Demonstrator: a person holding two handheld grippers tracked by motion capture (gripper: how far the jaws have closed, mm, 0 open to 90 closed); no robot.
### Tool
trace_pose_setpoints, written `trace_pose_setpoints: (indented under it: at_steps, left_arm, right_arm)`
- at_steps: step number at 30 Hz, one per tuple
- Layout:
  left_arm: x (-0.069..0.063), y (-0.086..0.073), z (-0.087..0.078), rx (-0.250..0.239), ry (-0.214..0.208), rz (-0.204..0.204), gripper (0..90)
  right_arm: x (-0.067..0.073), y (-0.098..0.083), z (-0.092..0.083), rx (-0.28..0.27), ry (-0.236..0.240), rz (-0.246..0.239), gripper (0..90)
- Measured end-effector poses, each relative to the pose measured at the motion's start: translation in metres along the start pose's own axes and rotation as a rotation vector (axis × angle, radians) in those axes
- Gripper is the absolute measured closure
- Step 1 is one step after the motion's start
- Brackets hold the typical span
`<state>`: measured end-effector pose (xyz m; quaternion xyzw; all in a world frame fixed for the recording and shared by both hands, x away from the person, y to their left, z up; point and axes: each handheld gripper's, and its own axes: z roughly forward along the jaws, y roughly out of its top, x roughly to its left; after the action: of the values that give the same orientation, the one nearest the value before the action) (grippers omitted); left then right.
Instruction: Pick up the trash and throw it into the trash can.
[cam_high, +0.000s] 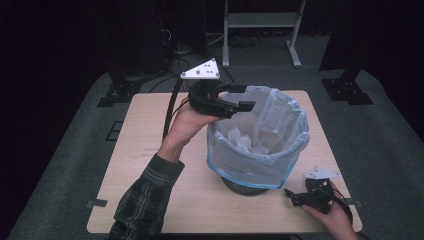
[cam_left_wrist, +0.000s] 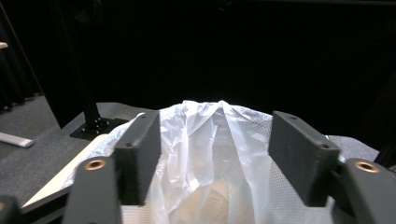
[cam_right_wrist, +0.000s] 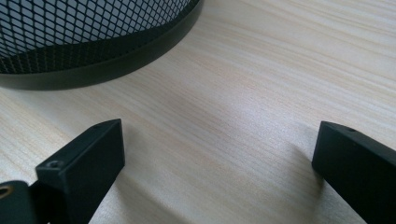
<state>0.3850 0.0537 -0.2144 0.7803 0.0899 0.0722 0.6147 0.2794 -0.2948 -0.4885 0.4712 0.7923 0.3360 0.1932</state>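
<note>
Jaws on the left gripper (cam_high: 242, 98) are standing apart, hovering over the near-left rim of the plastic bag liner (cam_high: 280, 130), with the film bunching up between the pads but not pinched. Inside the mesh wastebasket (cam_high: 250, 186) white crumpled paper (cam_high: 240, 140) is lying. Down on the wooden table (cam_high: 150, 165), the right gripper (cam_high: 295, 197) is resting wide open, empty, pointing at the basket's base.
</note>
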Motion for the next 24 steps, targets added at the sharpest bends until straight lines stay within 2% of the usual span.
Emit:
trace_pose_setpoints:
  at_steps: [5, 9, 10, 14, 16, 17, 18, 23, 24]
  left_arm:
    - [-0.003, -0.003, -0.007, 0.003, 0.038, 0.009, 18.9]
    - [-0.008, -0.009, -0.017, 0.019, 0.069, 0.020, 12.6]
    - [-0.010, -0.011, -0.024, 0.019, 0.081, 0.023, 9.6]
    - [-0.011, -0.015, -0.037, 0.019, 0.093, 0.016, 7.5]
    - [-0.012, -0.019, -0.048, 0.021, 0.107, 0.000, 2.5]
    - [-0.012, -0.019, -0.048, 0.021, 0.107, 0.000, 1.7]
    - [-0.013, -0.023, -0.058, 0.022, 0.123, -0.006, 1.0]
    - [-0.015, -0.031, -0.072, 0.036, 0.152, -0.015, 0.0]
    - [-0.017, -0.036, -0.079, 0.051, 0.172, -0.015, 0.0]
  right_arm:
    - [0.000, 0.000, 0.000, 0.000, 0.000, 0.000, 0.9]
    - [0.000, 0.000, 0.000, 0.000, 0.000, 0.000, 0.9]
    - [0.000, 0.000, 0.000, 0.000, 0.000, 0.000, 0.9]
    - [0.000, 0.000, 0.000, 0.000, 0.000, 0.000, 0.9]
    - [0.000, 0.000, 0.000, 0.000, 0.000, 0.000, 1.0]
    - [0.000, 0.000, 0.000, 0.000, 0.000, 0.000, 0.9]
    - [0.000, 0.000, 0.000, 0.000, 0.000, 0.000, 0.9]
    - [0.000, 0.000, 0.000, 0.000, 0.000, 0.000, 0.9]
    - [0.000, 0.000, 0.000, 0.000, 0.000, 0.000, 0.9]
